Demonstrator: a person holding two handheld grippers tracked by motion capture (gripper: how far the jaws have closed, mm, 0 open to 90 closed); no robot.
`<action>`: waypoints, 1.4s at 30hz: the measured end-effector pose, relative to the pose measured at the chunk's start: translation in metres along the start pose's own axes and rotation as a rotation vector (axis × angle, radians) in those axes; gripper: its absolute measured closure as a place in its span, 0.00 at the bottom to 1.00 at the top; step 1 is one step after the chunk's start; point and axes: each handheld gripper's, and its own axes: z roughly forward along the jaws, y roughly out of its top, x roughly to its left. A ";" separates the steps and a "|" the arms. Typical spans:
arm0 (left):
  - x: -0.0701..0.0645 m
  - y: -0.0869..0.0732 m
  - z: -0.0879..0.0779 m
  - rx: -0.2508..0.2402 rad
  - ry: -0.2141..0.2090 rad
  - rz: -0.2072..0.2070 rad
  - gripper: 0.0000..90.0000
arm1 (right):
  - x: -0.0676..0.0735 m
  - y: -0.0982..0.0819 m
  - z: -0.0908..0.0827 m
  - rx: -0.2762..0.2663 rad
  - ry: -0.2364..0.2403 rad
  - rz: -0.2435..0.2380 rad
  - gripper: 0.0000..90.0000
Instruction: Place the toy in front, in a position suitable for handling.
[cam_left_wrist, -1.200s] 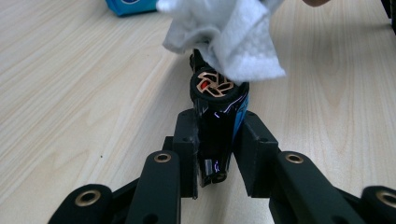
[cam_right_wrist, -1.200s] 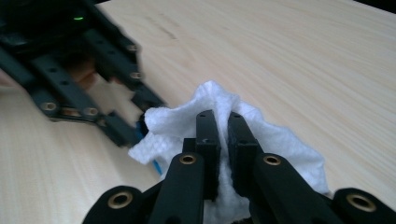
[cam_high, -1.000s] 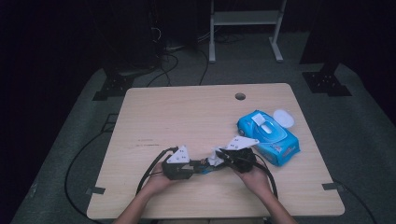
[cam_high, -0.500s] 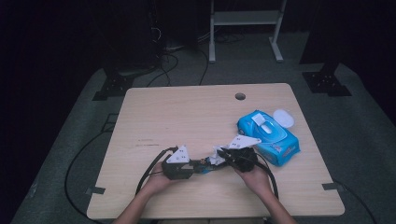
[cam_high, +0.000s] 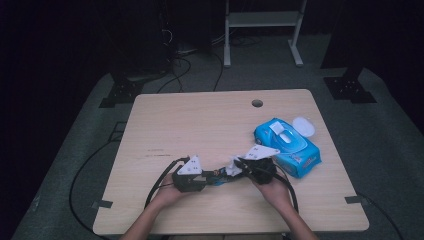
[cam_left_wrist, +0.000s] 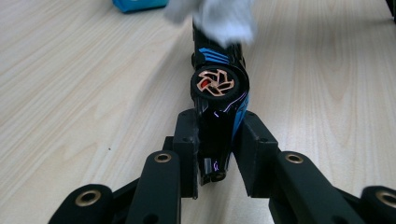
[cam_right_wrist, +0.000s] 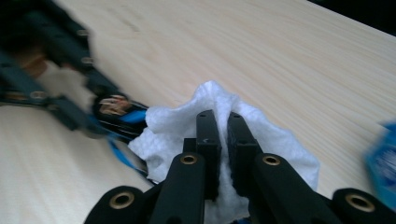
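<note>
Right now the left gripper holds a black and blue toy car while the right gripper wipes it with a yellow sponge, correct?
Not quite: the right gripper holds a white wipe, not a yellow sponge, as the right gripper view shows. The left gripper does hold the black and blue toy car.

I read the table (cam_high: 200, 125) as pale wood-grain laminate, smooth with a low sheen. Resting on that table, the toy car (cam_left_wrist: 217, 107) between my left gripper's (cam_left_wrist: 215, 154) pads looks like glossy black plastic with blue striping; its wheel hub has a coppery metallic finish. The gripper links are matt black plastic, with brass-coloured rivets at the pivots. My right gripper (cam_right_wrist: 223, 140) pinches a white wipe (cam_right_wrist: 261, 140), a soft, fibrous, slightly fuzzy cloth-like sheet. Toward the table's right edge, the blue wipe pack (cam_high: 287, 145) is shiny plastic film.
</note>
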 end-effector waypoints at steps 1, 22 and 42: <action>0.000 0.000 0.000 -0.001 0.001 -0.006 0.79 | -0.003 -0.001 -0.001 -0.004 0.008 0.031 0.95; 0.004 -0.005 -0.007 -0.002 0.002 -0.009 0.79 | -0.011 -0.004 0.002 -0.013 0.035 0.043 0.95; 0.006 -0.006 -0.009 0.000 0.000 -0.001 0.79 | -0.026 -0.011 -0.010 -0.031 0.067 0.088 0.95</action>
